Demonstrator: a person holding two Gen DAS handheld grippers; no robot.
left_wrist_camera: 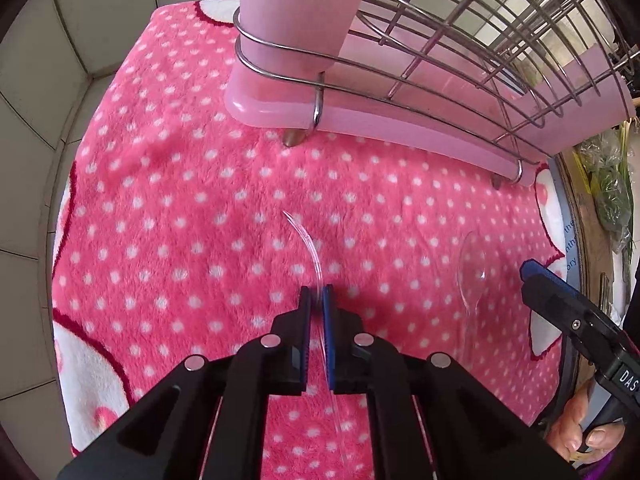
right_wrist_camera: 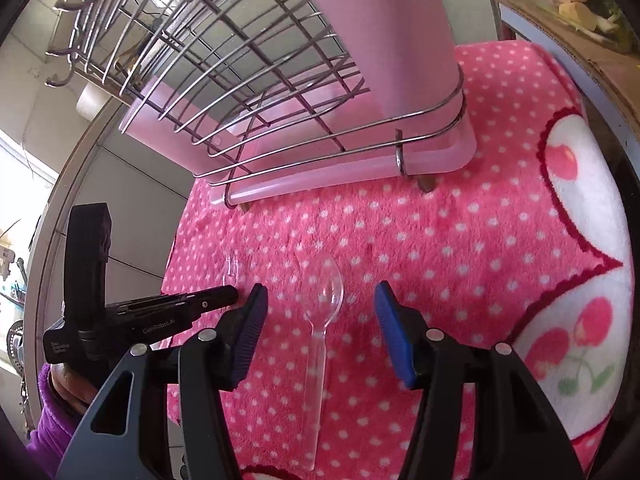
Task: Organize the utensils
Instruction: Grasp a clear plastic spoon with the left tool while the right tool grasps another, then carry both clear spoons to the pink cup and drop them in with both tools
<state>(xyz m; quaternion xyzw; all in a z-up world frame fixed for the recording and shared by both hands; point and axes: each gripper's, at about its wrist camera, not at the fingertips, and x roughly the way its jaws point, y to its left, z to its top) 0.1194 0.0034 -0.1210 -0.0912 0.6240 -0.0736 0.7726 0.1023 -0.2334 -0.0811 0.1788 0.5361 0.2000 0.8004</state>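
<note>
My left gripper [left_wrist_camera: 317,294] is shut on a clear plastic utensil [left_wrist_camera: 308,240], held edge-on above the pink dotted blanket [left_wrist_camera: 180,208]; its curved end sticks out past the fingertips. The left gripper also shows in the right wrist view [right_wrist_camera: 230,294] with the utensil's clear end [right_wrist_camera: 231,270]. A second clear plastic spoon [right_wrist_camera: 322,320] lies flat on the blanket, bowl away from me, between the fingers of my open right gripper [right_wrist_camera: 320,300]. That spoon also shows in the left wrist view [left_wrist_camera: 471,276], beside the right gripper's finger [left_wrist_camera: 536,274].
A wire dish rack [left_wrist_camera: 460,52] on a pink plastic drip tray [left_wrist_camera: 400,128] stands at the back of the blanket, with a pink utensil holder [left_wrist_camera: 296,12] at its corner. The rack shows in the right wrist view [right_wrist_camera: 240,60] too. Tiled wall lies left; clutter lies right.
</note>
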